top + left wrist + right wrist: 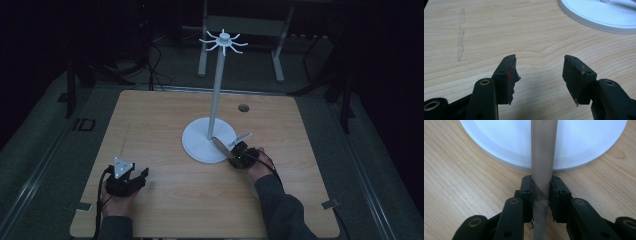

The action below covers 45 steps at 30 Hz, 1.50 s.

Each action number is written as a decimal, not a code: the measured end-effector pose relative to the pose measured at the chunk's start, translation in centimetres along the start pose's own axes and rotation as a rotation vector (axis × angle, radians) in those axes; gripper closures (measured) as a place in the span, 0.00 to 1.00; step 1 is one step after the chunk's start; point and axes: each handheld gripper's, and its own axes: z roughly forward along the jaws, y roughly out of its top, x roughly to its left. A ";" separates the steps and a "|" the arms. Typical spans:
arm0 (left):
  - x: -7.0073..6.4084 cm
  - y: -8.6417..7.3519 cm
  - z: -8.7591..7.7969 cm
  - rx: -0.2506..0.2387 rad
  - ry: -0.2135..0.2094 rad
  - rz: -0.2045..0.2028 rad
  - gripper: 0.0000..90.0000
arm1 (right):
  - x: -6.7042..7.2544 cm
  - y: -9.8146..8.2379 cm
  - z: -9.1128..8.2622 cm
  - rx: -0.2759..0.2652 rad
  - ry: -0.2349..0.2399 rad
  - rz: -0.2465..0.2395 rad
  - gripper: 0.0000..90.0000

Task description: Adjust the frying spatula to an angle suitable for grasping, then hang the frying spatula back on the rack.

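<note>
Right gripper (541, 192) jaws clamp a smooth grey strip (542, 157) over the round white base (486, 142).

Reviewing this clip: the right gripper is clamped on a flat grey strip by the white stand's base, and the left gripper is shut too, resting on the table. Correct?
Not quite. The left gripper is open: the left gripper view shows its jaws wide apart over bare table. The right gripper is indeed clamped on the grey strip by the white stand's base.

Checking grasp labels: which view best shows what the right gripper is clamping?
Right gripper view: the right gripper is shut on a flat grey strip, close up. High view shows the strip small and dim. Left gripper view gives table and stand base.
</note>
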 end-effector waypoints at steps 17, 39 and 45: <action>0.0 0.0 0.0 -0.004 0.007 0.004 0.49 | -0.3 -0.5 -3.3 -0.141 -0.037 0.024 0.83; -0.1 0.0 0.2 0.001 0.008 0.005 0.48 | -1.4 -1.5 -8.9 -0.367 -0.080 0.090 0.83; -0.1 0.0 0.2 -0.003 0.008 0.004 0.48 | -1.6 -1.8 -10.2 -0.423 -0.094 0.100 0.83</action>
